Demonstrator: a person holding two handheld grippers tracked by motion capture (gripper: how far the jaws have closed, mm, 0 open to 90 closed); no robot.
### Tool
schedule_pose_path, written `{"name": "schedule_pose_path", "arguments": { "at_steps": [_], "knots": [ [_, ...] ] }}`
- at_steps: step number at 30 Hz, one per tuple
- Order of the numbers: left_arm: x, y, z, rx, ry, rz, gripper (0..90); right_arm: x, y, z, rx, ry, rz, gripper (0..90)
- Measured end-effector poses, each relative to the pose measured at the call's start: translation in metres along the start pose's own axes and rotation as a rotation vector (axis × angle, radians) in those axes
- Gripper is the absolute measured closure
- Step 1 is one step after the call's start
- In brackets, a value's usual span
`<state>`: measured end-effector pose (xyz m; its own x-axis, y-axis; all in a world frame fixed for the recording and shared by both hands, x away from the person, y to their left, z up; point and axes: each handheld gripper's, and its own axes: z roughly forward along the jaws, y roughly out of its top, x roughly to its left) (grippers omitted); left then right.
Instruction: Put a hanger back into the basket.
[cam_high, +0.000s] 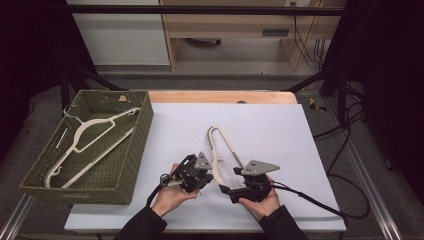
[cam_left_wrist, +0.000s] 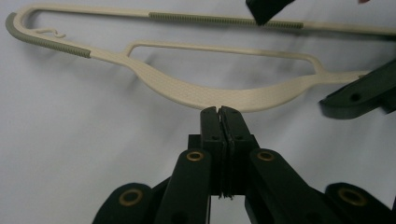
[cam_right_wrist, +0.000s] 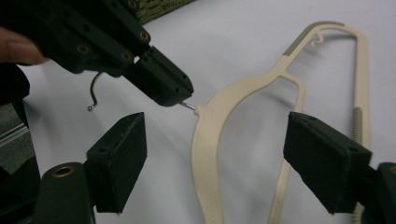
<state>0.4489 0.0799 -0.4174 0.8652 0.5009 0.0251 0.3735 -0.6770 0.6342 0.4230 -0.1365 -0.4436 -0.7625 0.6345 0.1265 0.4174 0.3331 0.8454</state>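
A white sheet (cam_high: 260, 125) is being used to cover the table. A green basket (cam_high: 132, 165) is being kept at the left, with one cream hanger (cam_high: 87, 145) lying inside it. A second hanger (cam_high: 222, 155) is being kept on the sheet, near the middle. Its metal hook (cam_right_wrist: 95, 93) is being pinched by the left gripper (cam_right_wrist: 187, 100), whose jaws are pressed tight together. The hanger is being straddled by the right gripper (cam_right_wrist: 215, 158), with its jaws wide apart and not touching it.
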Motion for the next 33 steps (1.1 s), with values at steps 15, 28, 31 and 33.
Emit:
{"name": "schedule_pose_path", "arguments": {
  "at_steps": [15,28,31,33],
  "knots": [
    [-0.006,0.004,-0.007,-0.023,0.008,-0.029,88.8,0.01,-0.012,0.024,0.159,-0.024,-0.105,67.8],
    [-0.003,0.005,-0.039,-0.194,0.006,-0.049,51.9,0.009,-0.007,0.014,0.138,-0.045,-0.133,75.2],
    [0.003,0.002,-0.068,-0.289,0.015,-0.057,32.8,0.006,-0.001,0.005,0.12,-0.057,-0.132,75.8],
    [0.005,0.0,-0.074,-0.311,0.025,-0.06,29.9,0.005,0.0,0.003,0.11,-0.067,-0.131,76.0]
  ]
}}
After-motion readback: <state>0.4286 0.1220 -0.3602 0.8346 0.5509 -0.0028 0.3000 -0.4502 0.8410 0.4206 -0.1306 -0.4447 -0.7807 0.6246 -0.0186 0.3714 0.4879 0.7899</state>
